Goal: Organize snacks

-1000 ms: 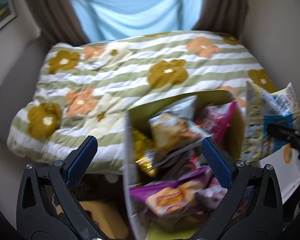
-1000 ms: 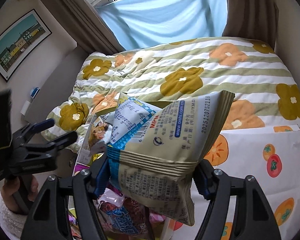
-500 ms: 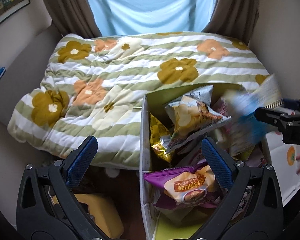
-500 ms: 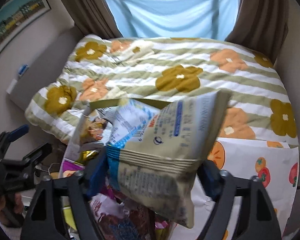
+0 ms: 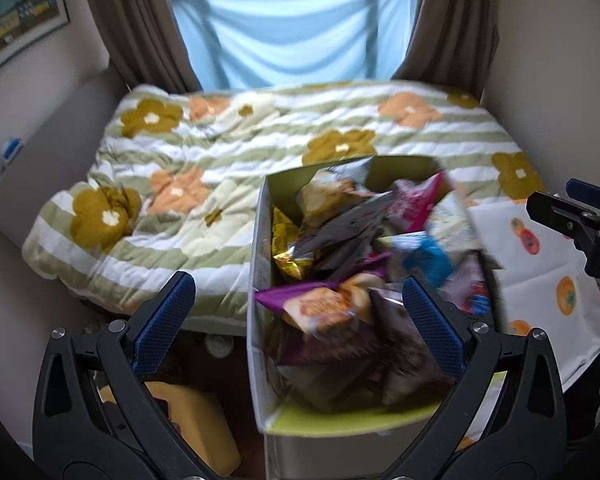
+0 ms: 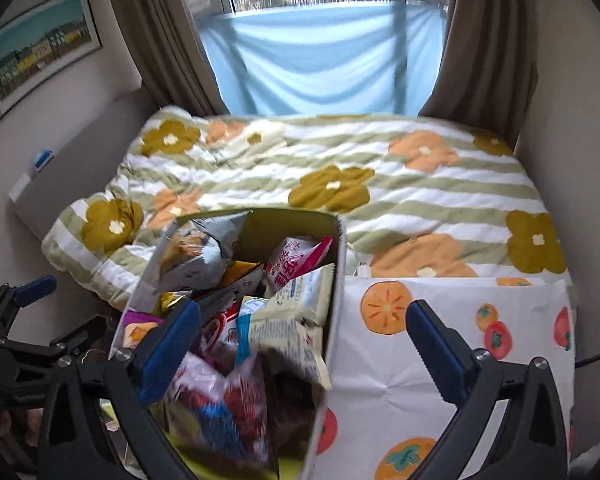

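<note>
Many snack packets already lie inside the tall open cardboard box with the yellow-green lining [image 6: 332, 240], which stands at the foot of the bed with the flowered, green-striped quilt [image 6: 340, 160]. On top of the pile, near the right wall of the box, rests the cream and blue crinkled snack bag [image 6: 288, 316]; beside it I can see a pink packet [image 6: 296, 260] and, lower on the left side, a purple packet [image 5: 312, 300].

Both tools hold nothing. The right gripper [image 6: 304, 332] has its blue-padded fingers spread wide above the box, and the left gripper [image 5: 296, 304] is spread wide over the box as well.

No loose packet shows on the quilt or on the white cloth printed with orange fruits [image 6: 440, 360] just right of the box. I judge the collecting is nearly finished; what lies outside these views I cannot tell.
</note>
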Tool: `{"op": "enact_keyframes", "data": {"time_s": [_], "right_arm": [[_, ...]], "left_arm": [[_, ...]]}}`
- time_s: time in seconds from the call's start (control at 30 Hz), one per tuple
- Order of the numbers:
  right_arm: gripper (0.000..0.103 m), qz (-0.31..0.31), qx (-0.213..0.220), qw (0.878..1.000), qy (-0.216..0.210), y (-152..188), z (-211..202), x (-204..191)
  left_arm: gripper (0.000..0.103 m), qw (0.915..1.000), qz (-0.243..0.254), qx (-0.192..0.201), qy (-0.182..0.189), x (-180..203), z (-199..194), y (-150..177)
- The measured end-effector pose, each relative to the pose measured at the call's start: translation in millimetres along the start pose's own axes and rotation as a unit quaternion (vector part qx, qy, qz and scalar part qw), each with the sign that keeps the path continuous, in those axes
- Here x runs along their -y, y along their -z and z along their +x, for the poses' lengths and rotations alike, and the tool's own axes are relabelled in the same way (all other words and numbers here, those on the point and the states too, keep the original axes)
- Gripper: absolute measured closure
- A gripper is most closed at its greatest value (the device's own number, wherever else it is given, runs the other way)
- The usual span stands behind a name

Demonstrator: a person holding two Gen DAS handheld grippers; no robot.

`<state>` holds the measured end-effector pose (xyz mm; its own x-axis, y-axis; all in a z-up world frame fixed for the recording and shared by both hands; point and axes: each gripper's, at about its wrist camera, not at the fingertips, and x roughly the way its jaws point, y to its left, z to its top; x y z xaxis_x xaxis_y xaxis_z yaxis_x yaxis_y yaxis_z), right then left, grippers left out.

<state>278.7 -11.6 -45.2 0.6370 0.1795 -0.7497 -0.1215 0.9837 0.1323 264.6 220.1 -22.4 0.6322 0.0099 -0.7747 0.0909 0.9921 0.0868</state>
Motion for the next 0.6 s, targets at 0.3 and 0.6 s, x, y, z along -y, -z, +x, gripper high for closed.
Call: {"op": "enact_keyframes", "data": {"time_s": [0.3, 0.6], "right_arm": [[0.001, -0.022, 0.094, 0.995, 0.030, 62, -149, 26], [0.001, -0.028, 0.113, 0.988, 0.099, 131, -237, 45]], "left_arm": [[0.000, 0.9950, -0.002, 0.099, 0.012, 71, -141, 60], [0.000, 0.9892, -0.031, 0.141, 0.027, 112, -227, 112]]}}
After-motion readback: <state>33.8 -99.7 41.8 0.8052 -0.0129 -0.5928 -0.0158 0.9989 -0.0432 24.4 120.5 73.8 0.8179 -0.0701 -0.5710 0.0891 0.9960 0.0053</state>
